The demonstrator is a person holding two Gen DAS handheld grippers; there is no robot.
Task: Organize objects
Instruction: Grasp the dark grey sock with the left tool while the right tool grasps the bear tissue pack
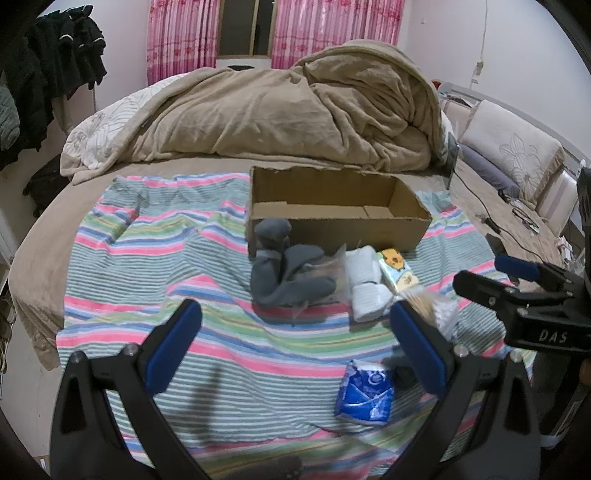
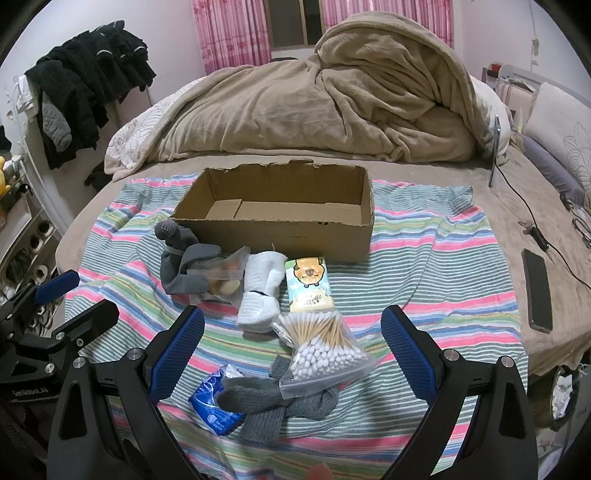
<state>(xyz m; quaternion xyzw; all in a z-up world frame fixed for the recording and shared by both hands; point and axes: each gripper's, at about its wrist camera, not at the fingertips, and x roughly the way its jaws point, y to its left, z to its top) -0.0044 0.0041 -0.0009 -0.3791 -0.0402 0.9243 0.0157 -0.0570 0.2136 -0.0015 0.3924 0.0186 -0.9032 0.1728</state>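
**Both grippers hanging wide over scattered items in front of an empty box**

The right gripper (image 2: pixel 291 354) is hovering with its blue-padded fingers (image 2: pixel 177 350) spread wide and gripping nothing. The left gripper (image 1: pixel 295 343) is likewise standing wide apart and empty above the striped pink, green and blue towel (image 1: pixel 147 258) that is covering the near part of the bed.

Taking the open brown cardboard box (image 2: pixel 280 225) as the landmark, everything is lying on its near side. Farthest from the box, closest to the right gripper, a crumpled blue and white plastic packet (image 2: pixel 208 404) is lying against a knitted grey sock (image 2: pixel 266 402). A clear zip bag of wooden-stemmed cotton swabs (image 2: pixel 317 347) is resting partly on that sock, between the right gripper's fingers in its own view.

Nearer the box, a rolled white sock (image 2: pixel 260 291) is lying beside a small tissue pack printed with a cartoon bear (image 2: pixel 308 284), the pack reaching almost to the box's front wall. Left of the white sock a small clear bag with brownish contents (image 2: pixel 225 277) is overlapping a bundle of dark grey socks (image 2: pixel 181 258), whose upper end is touching the box's front left corner.

The box itself is sitting upright on the towel, showing a bare inside. Beyond the box a heaped beige plush blanket (image 2: pixel 332 103) is piling up, with pink curtains (image 2: pixel 232 33) behind it. Right of the box, off the towel, a dark phone (image 2: pixel 537 291) is lying flat on the bed.
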